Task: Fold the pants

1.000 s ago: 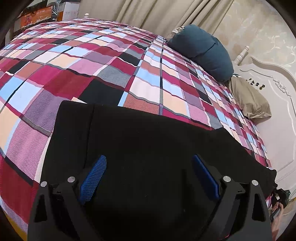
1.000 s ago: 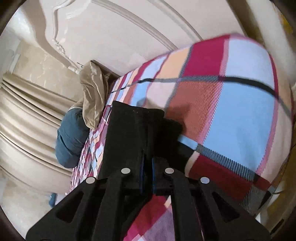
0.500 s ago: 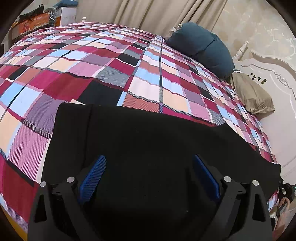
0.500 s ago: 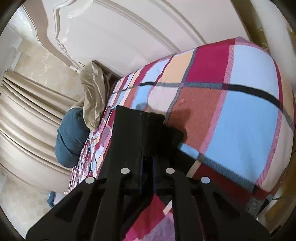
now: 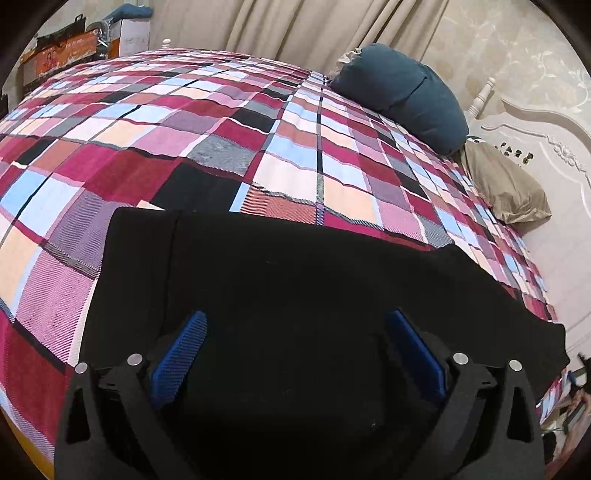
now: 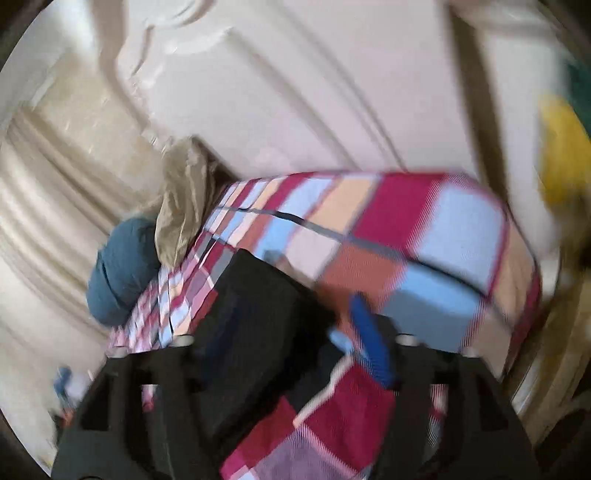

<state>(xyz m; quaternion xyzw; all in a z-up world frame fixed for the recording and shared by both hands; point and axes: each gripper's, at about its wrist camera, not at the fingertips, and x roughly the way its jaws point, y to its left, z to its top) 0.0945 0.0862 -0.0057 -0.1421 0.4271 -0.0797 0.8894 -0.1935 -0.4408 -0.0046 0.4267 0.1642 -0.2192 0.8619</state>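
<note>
Black pants (image 5: 295,288) lie flat across the plaid bedspread (image 5: 221,147), stretching from lower left to the right edge in the left wrist view. My left gripper (image 5: 295,332) hovers over them, jaws wide open and empty. In the blurred right wrist view the pants (image 6: 258,314) lie below the left half of my right gripper (image 6: 291,317), which is open. Its right blue pad (image 6: 369,339) shows; the left pad is lost against the dark cloth. Nothing is held.
A dark blue pillow (image 5: 402,92) and a tan pillow (image 5: 506,184) lie by the white headboard (image 5: 546,147). Beige curtains (image 5: 295,29) hang behind. Boxes (image 5: 74,55) stand at the far left. The bed's edge (image 6: 517,295) drops off on the right.
My right gripper has opened and let go of the pants' end, and it has swung so its view is blurred. The left gripper has barely moved.
</note>
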